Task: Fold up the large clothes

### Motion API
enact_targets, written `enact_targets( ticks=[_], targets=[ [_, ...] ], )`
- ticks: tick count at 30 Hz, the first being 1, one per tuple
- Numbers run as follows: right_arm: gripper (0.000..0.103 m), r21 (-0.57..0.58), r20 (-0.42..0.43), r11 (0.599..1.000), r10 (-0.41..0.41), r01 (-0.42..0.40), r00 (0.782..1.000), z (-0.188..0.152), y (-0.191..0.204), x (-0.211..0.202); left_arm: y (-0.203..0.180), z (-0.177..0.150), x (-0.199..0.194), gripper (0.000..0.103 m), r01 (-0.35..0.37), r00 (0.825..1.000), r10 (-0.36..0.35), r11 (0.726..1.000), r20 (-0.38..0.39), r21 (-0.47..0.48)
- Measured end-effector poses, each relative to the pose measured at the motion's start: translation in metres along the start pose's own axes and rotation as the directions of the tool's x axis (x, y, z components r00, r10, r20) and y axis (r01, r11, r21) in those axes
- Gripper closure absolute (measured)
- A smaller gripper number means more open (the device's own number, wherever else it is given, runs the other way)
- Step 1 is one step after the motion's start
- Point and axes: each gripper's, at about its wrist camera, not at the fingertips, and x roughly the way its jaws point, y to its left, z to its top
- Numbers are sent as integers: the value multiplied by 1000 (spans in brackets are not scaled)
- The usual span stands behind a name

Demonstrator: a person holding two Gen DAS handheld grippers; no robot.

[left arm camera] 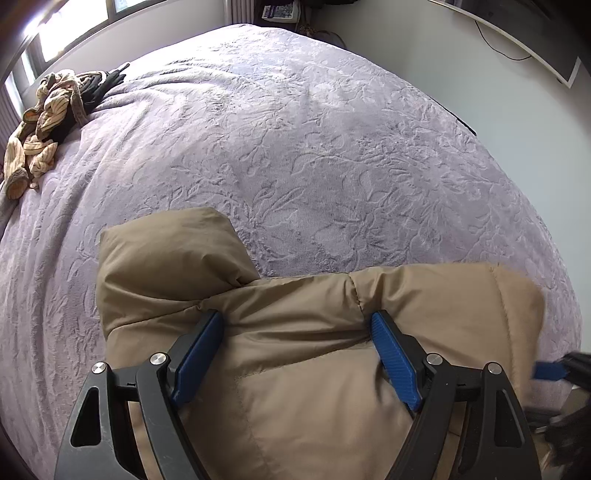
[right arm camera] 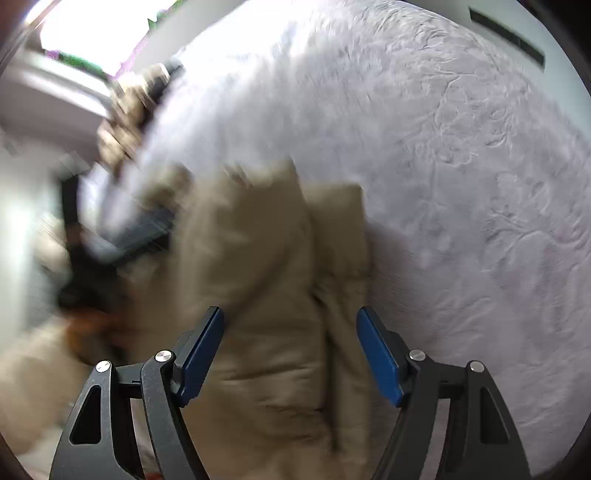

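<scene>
Lavender bedspread (left arm camera: 295, 147), tan jacket (left arm camera: 295, 369), claws open

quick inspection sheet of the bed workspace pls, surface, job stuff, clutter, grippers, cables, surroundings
surface: bed with a lilac embossed bedspread, bare across its middle.
job's things: tan puffer jacket lying at the near edge, one puffy part sticking out toward the bed's middle.
clutter: heap of striped beige and black clothes at the far left corner.
grippers: left gripper open, fingers astride a fold of the jacket; right gripper open over the jacket, its view blurred.
cables: one dark cable hanging on the wall at far right.
surroundings: bright window at far left, pale wall at right, items past the bed's far end too small to tell.
</scene>
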Motion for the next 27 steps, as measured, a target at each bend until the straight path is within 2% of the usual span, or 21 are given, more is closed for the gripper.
enact_targets(
  ticks=[1,6,11,12,13,14,19,23,27],
  targets=[
    [26,-8,-20,999,-34,34,999,-6,-3,7,2,1,-4,21,1,1000,-1,1000,-6,-3],
    [26,58,-39,998,10,-8,999,-9,-12,17,19,-1,-37,21,31,999,-32,999,-17,-36],
    [26,52,-40,999,18,-16,999,-10,-16,15,43,-19,-62,21,-10,999,6,995,-37,-94],
    [26,54,-40,998,18,-16,999,-11,-16,16,46,-24,-66,17,-14,999,10,994,-36,-111],
    [26,56,-41,998,19,-17,999,-11,-18,15,50,-30,-70,4,-11,999,6,991,-34,-131],
    [26,57,-40,998,18,-16,999,-11,-12,15,53,-36,-73,0,-7,1000,3,988,-26,-153],
    [24,70,-40,997,18,-15,999,-14,-13,14,62,-62,-86,0,6,1000,-8,974,-7,-225],
    [23,81,-41,996,28,-25,999,-16,-16,9,68,-79,-87,0,22,998,-36,961,-46,-275],
    [15,88,-32,996,34,-31,999,-20,-18,0,67,-89,-89,0,10,997,-31,956,-67,-293]
  ],
)
